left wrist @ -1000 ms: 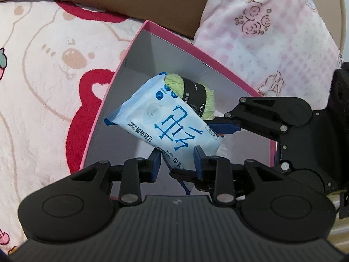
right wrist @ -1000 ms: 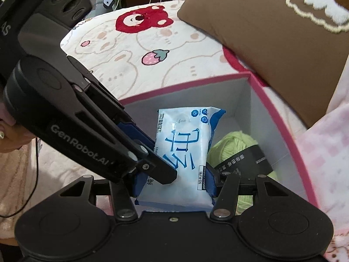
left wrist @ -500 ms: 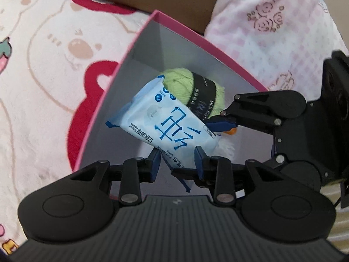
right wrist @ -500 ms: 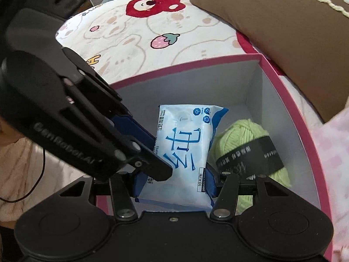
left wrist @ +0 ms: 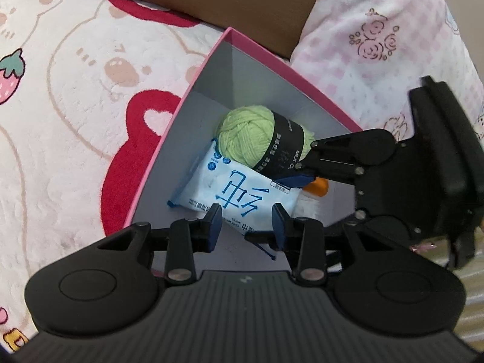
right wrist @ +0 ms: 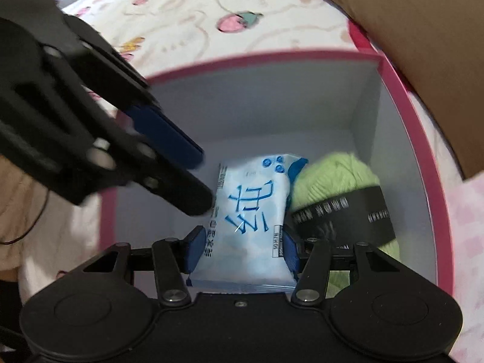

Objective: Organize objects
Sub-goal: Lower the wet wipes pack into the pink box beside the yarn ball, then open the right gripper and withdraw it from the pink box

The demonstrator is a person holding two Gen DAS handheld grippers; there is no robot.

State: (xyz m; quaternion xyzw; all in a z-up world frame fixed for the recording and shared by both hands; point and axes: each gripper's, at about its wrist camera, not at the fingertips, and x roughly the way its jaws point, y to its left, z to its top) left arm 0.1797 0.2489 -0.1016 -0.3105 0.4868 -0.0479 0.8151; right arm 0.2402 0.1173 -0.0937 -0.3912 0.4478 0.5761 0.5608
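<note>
Wet-wipes pack [right wrist: 251, 211], soft and light, is held clamped across its width by right gripper [right wrist: 242, 252] inside pink box [right wrist: 408, 106] beside yarn ball [right wrist: 338, 181]; left gripper [left wrist: 246, 222] has just been opening, pack corner between unpressed pads.

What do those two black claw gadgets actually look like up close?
Both are matte black plastic. Each left gripper and right gripper has two hinged linkage arms with silver rivets, ending in blue pads. Behind sit two round bulges and a ribbed panel. A thin black cable trails by a pale pink sleeve.

Glossy plastic wipes pack [right wrist: 251, 211], fuzzy yarn [left wrist: 245, 133], matt cardboard box [left wrist: 272, 57].
</note>
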